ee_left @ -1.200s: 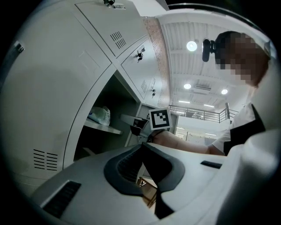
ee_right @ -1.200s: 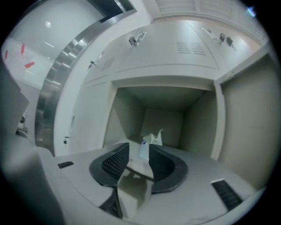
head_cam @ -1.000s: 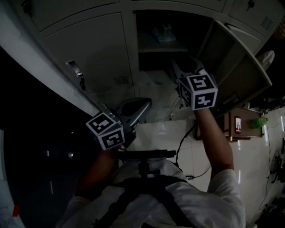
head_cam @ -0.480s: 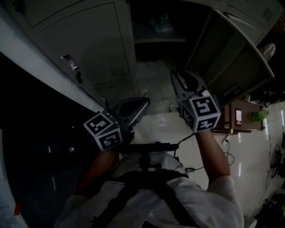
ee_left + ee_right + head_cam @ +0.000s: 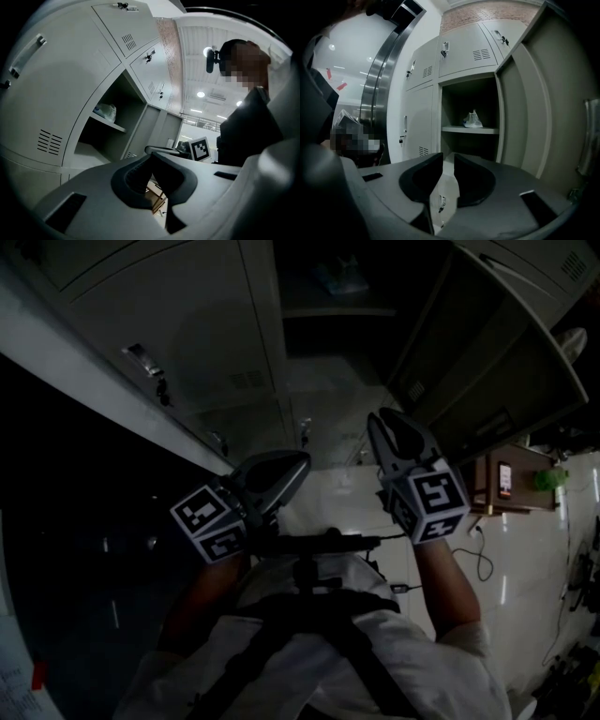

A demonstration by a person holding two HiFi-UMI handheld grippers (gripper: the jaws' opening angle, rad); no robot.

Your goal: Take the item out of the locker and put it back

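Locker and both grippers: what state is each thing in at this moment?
Locker door: open wide.
Bag: lying on the shelf inside.
Neighbouring locker door: shut.
Left gripper: shut, empty.
Right gripper: closing, small gap, nothing between.

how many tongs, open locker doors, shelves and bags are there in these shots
tongs: 2, the left tongs shut and empty, the right tongs closing with nothing between them
open locker door: 1
shelf: 1
bag: 1, on the shelf
total: 5
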